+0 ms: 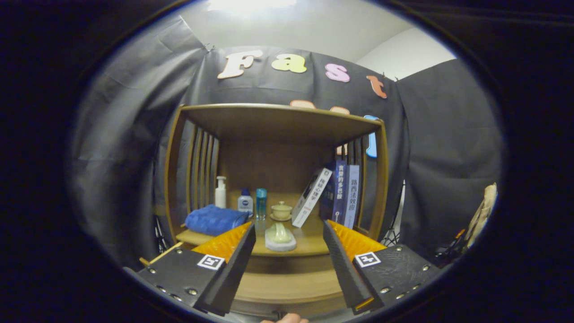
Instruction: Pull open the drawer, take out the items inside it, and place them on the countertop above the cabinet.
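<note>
Drawer [287, 287] lies below, between the open gripper's [289, 233] fingers.

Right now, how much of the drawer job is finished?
Perhaps one step is done: a pale item lies on the countertop, just beyond the open, empty gripper. Whether it came from the drawer is unclear. The drawer front sits below the fingers; its state and remaining contents cannot be judged.

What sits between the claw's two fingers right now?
In the gripper view, the open claw frames a pale soap dish resting on the countertop, untouched.
</note>
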A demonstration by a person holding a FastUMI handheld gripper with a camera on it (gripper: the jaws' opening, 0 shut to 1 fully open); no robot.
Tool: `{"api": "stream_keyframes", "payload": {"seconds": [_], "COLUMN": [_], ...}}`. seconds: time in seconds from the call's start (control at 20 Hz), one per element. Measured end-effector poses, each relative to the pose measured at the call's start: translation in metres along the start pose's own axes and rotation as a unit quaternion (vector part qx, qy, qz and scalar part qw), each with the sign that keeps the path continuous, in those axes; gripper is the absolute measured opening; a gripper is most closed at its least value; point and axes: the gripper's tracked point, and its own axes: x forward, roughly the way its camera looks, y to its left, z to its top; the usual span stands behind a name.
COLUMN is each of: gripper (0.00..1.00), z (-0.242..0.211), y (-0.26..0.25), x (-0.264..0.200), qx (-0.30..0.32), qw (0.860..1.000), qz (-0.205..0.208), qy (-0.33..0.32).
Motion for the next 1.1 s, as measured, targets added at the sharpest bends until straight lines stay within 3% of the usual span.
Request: {"api": "stream_keyframes", "payload": {"seconds": [0.2, 0.6, 1.1], "gripper": [0.90, 0.90, 0.91], "z": [-0.026, -0.098, -0.155], "y": [0.007, -0.010, -0.004], "x": [-0.024, -0.070, -0.054], "qx": [0.019, 0.035, 0.049], "qw": [1.000, 0.997, 0.988], "qz": [0.020, 0.014, 0.032], "qy": [0.008, 0.073, 0.140]}}
